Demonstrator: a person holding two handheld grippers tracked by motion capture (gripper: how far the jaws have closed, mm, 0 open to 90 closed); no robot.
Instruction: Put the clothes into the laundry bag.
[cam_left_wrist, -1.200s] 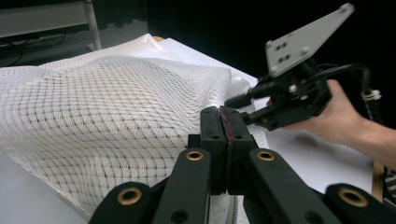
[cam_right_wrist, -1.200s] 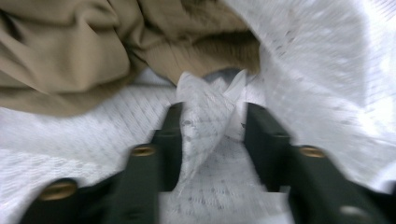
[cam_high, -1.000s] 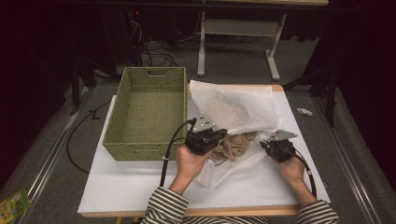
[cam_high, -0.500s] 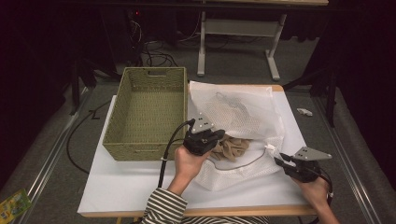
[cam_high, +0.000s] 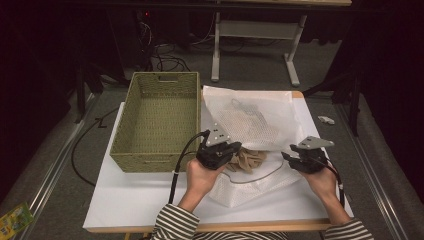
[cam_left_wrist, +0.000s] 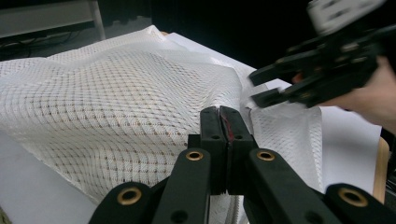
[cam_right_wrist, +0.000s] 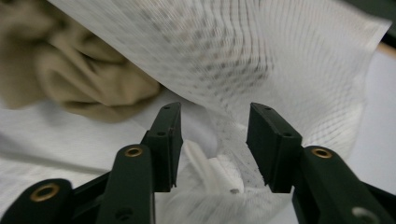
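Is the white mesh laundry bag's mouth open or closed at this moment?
Open. In the high view the mesh bag gapes along its near edge, its upper layer lifted clear of the lower, and the beige cloth shows in the gap.

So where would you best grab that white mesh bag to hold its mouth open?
Take the white mesh bag by the loose upper edge of its opening, from the person's right. That edge stands raised above the beige cloth, leaving a gap, and the open right gripper already faces it.

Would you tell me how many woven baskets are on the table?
1. The green woven basket sits on the table's left half, beside the white mesh bag; nothing suggests another is hidden.
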